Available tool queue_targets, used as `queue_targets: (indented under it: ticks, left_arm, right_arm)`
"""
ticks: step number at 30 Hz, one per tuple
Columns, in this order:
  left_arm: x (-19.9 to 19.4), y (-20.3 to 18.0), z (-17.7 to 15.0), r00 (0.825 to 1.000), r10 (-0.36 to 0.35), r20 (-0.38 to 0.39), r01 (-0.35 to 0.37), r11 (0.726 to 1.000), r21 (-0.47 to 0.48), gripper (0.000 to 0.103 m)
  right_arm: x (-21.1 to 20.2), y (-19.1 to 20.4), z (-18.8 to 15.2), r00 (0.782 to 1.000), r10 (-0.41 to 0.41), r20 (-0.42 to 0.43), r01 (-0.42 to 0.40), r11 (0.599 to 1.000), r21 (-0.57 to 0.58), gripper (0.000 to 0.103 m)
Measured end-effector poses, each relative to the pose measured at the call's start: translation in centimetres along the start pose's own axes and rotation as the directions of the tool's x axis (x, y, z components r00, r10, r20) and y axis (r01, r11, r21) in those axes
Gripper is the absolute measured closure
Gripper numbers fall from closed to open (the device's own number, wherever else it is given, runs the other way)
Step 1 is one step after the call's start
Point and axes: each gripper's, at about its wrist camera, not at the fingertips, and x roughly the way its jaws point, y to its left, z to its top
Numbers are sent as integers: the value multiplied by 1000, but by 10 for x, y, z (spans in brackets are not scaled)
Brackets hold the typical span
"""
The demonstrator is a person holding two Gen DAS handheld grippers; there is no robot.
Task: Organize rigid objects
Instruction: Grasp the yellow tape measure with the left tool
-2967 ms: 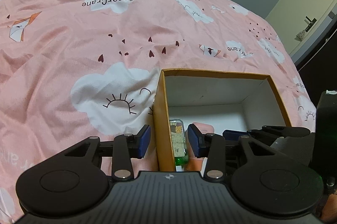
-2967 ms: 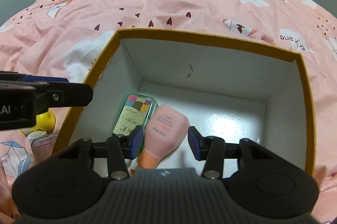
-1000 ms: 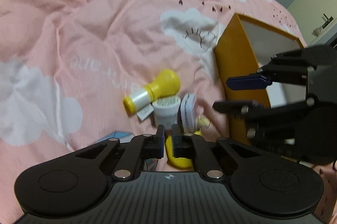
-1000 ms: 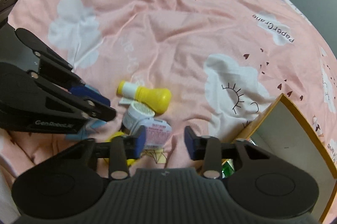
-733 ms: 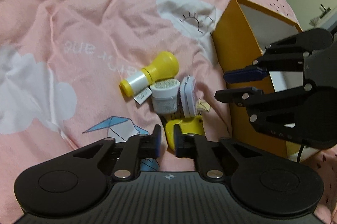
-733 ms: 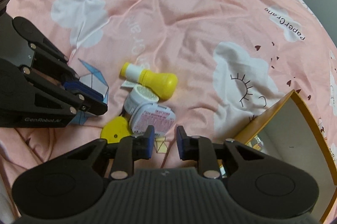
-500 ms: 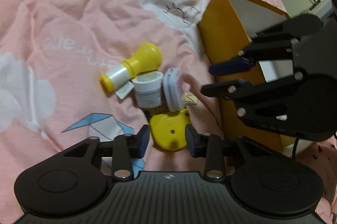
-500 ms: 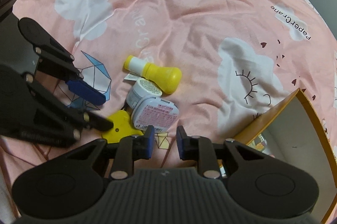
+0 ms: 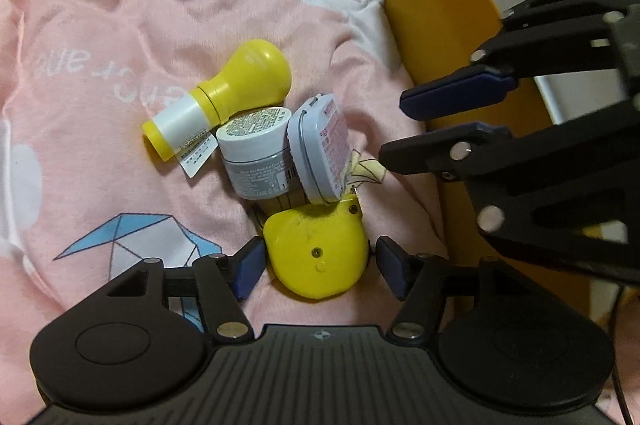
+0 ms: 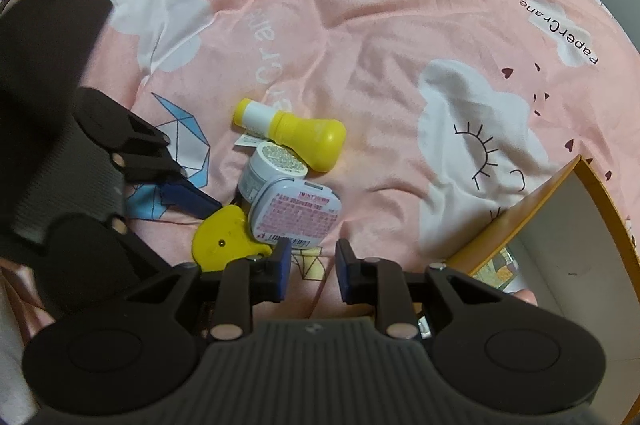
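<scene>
The left gripper [image 9: 316,267] had just been spreading its jaws, which stood wide to either side of the flat yellow case [image 9: 318,251], pads not yet pressing, seemingly so that it could be pinched across its width. The case lay on the pink bedsheet [image 9: 120,5], at six o'clock from the grey-lidded jar [image 9: 256,157], white tin [image 9: 322,149] and yellow bottle [image 9: 224,97], beside the orange box [image 9: 436,21]. The right gripper [image 10: 310,269] hung nearly closed on nothing at five o'clock of the tin, probably awaiting its turn.

Each tool [image 9: 318,267] is matte black, ribbed, with blue finger pads [image 9: 248,267] and silver screws.
</scene>
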Motion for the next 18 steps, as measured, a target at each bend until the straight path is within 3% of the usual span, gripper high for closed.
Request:
queue_targets:
  ticks: [2, 6, 10, 13, 18]
  left_arm:
    - [4, 2, 1, 1000, 3, 5, -3, 1000, -21, 37]
    - [-1, 6, -1, 1000, -6, 24, 7, 999, -42, 38]
    - [-20, 10, -6, 997, 41, 61, -38, 998, -56, 38]
    - [-36, 21, -10, 993, 73, 88, -66, 994, -89, 38]
    - [-49, 38, -15, 988, 119, 102, -104, 985, -139, 38]
  right_arm:
    - [1, 0, 0, 1000, 6, 2, -6, 1000, 0, 81]
    - [4, 2, 2, 1000, 16, -4, -16, 1000, 0, 81]
    - [5, 5, 7, 1000, 17, 1, -17, 1000, -4, 73]
    - [5, 6, 14, 1000, 30, 3, -30, 1000, 7, 72]
    - [15, 0, 26, 998, 59, -29, -57, 995, 83, 66]
